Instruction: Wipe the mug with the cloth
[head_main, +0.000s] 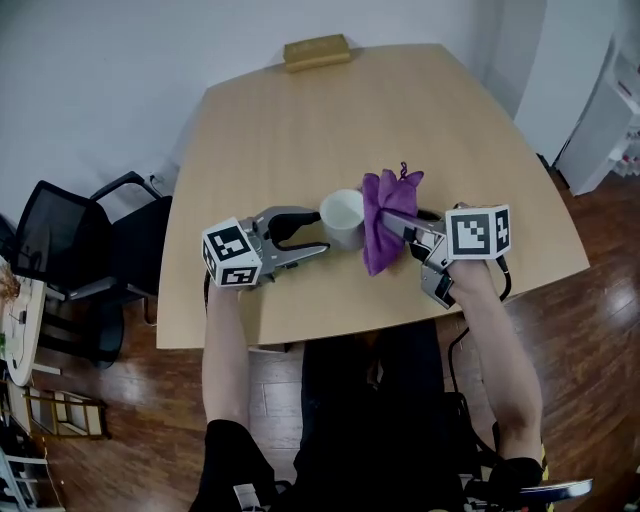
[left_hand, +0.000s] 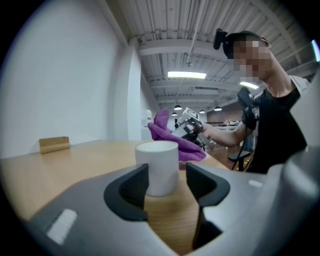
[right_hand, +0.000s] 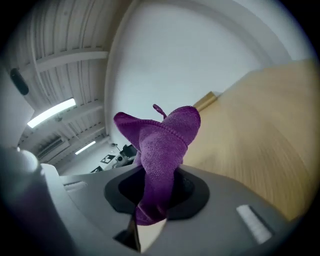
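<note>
A white mug (head_main: 343, 217) stands upright on the wooden table (head_main: 300, 120). The mug (left_hand: 157, 167) shows just beyond the tips of my left gripper (left_hand: 167, 182), which is open with nothing between its jaws. In the head view the left gripper (head_main: 318, 232) sits at the mug's left. My right gripper (head_main: 402, 226) is shut on a purple cloth (head_main: 385, 215), which hangs by the mug's right side and looks to be touching it. The cloth (right_hand: 165, 145) bunches up out of the right gripper (right_hand: 155, 195). From the left gripper view the cloth (left_hand: 172, 140) lies behind the mug.
A small wooden block (head_main: 317, 52) rests at the table's far edge. A black office chair (head_main: 80, 250) stands left of the table and white shelving (head_main: 610, 120) at the right. The table's near edge runs just under both grippers.
</note>
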